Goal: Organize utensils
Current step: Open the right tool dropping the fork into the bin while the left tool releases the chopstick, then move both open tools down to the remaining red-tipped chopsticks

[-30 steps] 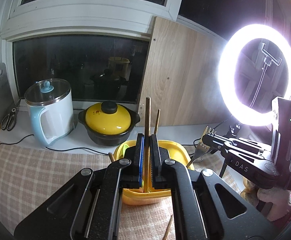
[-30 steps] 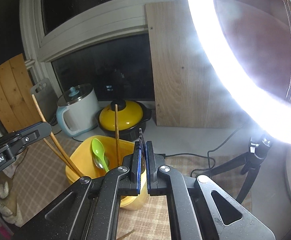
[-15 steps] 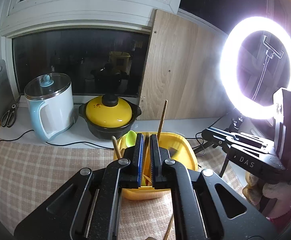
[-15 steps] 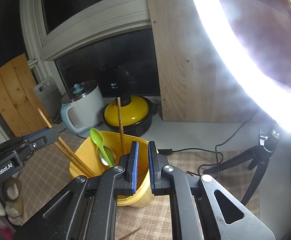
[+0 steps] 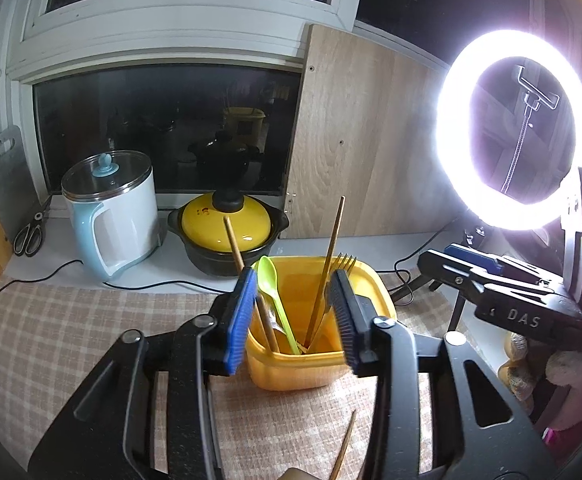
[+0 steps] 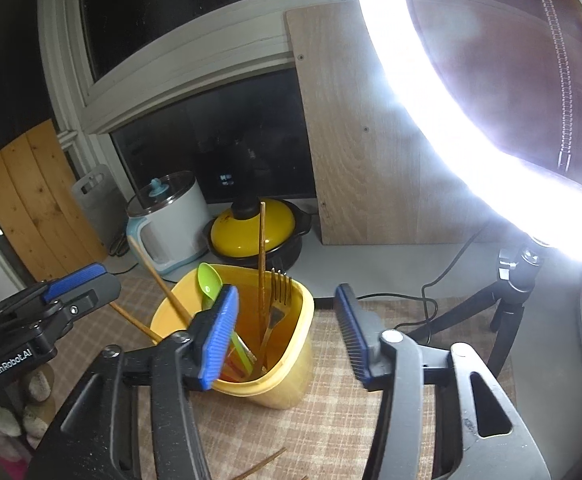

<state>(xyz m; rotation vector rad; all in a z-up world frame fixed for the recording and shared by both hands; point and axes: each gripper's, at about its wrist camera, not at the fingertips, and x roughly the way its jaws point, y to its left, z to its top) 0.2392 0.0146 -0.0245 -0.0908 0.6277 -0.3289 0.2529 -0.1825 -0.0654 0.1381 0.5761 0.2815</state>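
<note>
A yellow container (image 5: 379, 300) (image 6: 299, 364) stands on the checked cloth and holds wooden chopsticks (image 5: 333, 248) (image 6: 261, 248), a green spoon (image 5: 269, 280) (image 6: 209, 280) and a golden fork (image 5: 343, 261) (image 6: 279, 292). My left gripper (image 5: 297, 316) is open and empty, its jaws either side of the container's near rim. My right gripper (image 6: 287, 340) is open and empty, just in front of the container. Each gripper shows in the other's view: the right gripper (image 5: 471, 266) at right, the left gripper (image 6: 75, 280) at left.
A loose chopstick (image 5: 345, 444) (image 6: 259, 468) lies on the cloth near me. A white kettle (image 5: 111, 208) and a yellow-lidded black pot (image 5: 227, 228) stand on the sill behind. A bright ring light (image 5: 515, 128) on a tripod (image 6: 507, 304) stands right. Scissors (image 5: 29, 234) lie far left.
Both grippers opened. The chopsticks from the left gripper and the fork from the right gripper now stand in the yellow container.
</note>
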